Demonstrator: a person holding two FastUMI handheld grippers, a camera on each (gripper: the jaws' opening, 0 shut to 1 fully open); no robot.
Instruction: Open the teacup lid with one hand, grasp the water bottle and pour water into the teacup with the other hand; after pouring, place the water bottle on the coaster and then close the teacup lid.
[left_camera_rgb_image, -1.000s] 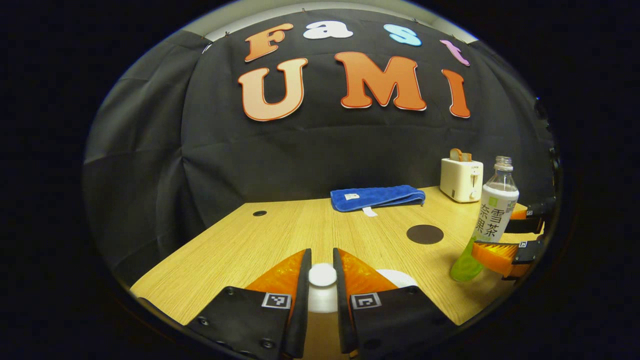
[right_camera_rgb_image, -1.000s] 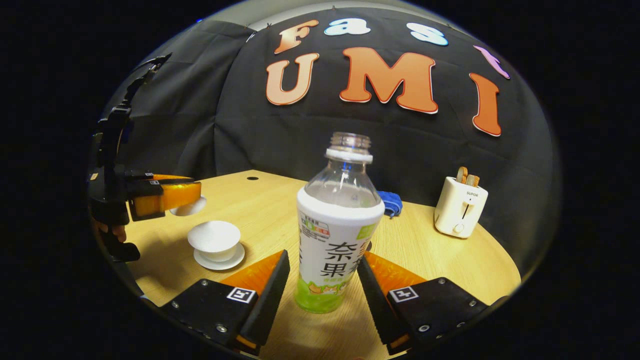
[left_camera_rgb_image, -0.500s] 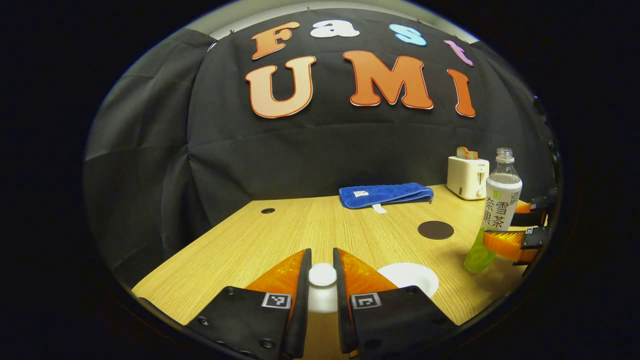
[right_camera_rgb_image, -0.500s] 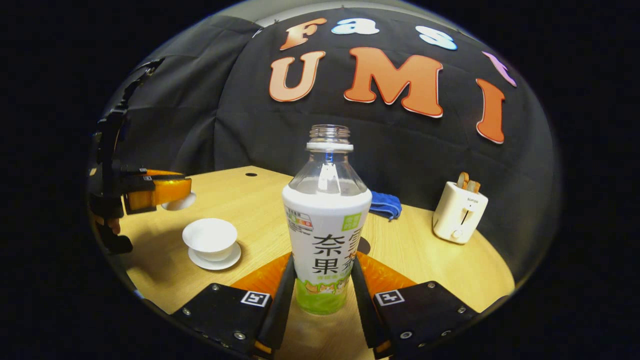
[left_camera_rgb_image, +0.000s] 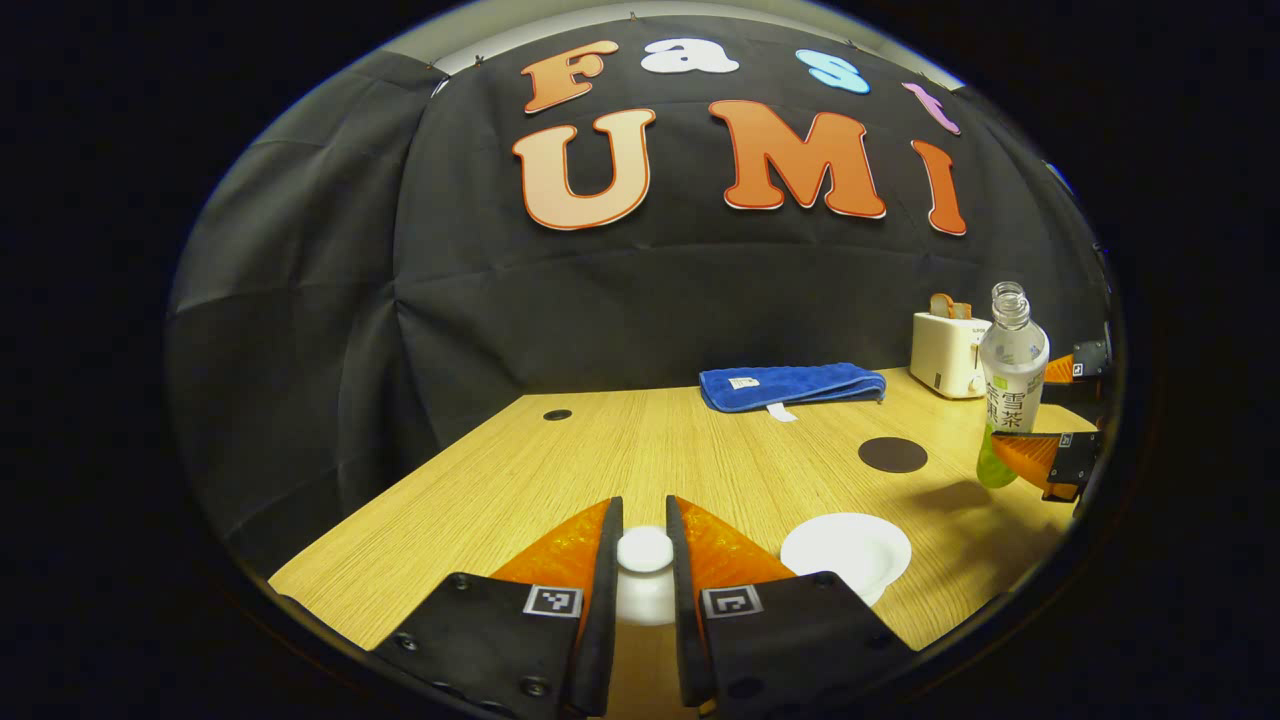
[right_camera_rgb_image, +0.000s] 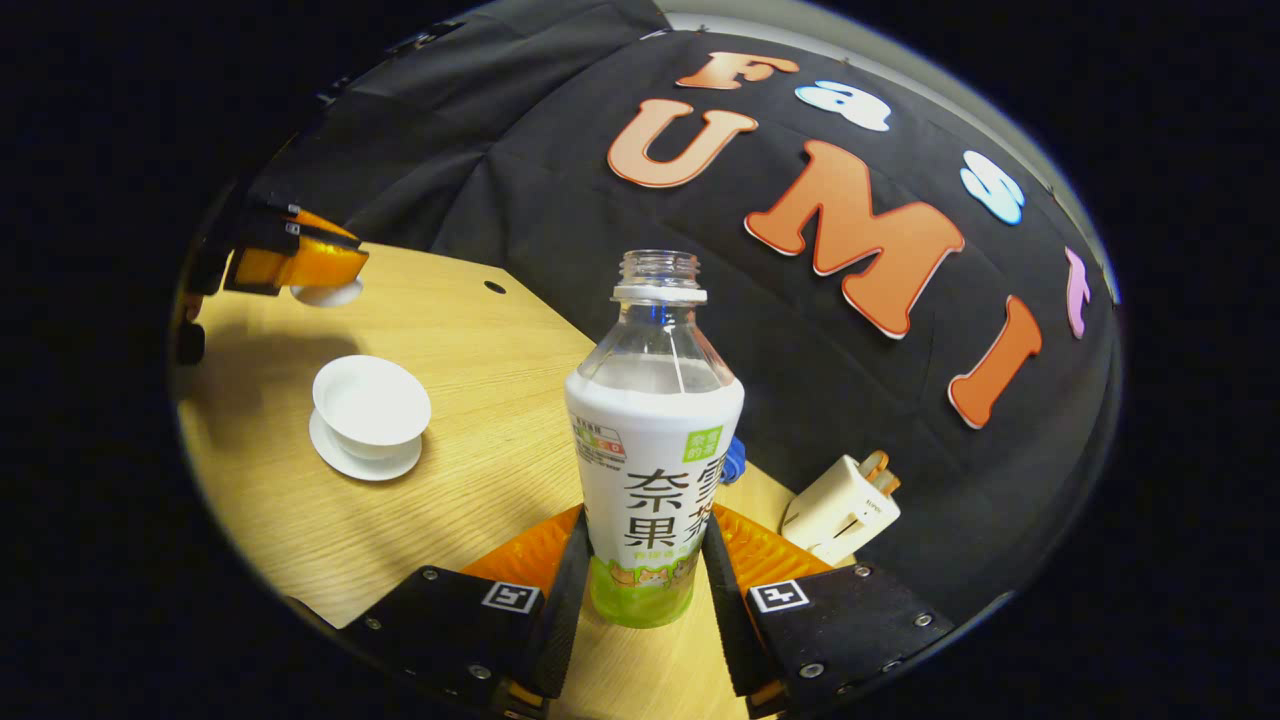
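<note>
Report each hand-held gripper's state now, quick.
Left hand-held gripper: shut on the teacup lid knob.
Right hand-held gripper: shut on the water bottle.

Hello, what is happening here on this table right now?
A person works with two grippers. The left hand-held gripper holds the white lid by its knob, off the open teacup. The right hand-held gripper grips the uncapped water bottle. The coaster is bare.

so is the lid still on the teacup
No, the teacup sits open on its saucer, while the left gripper holds the lid up and off to the side.
</note>
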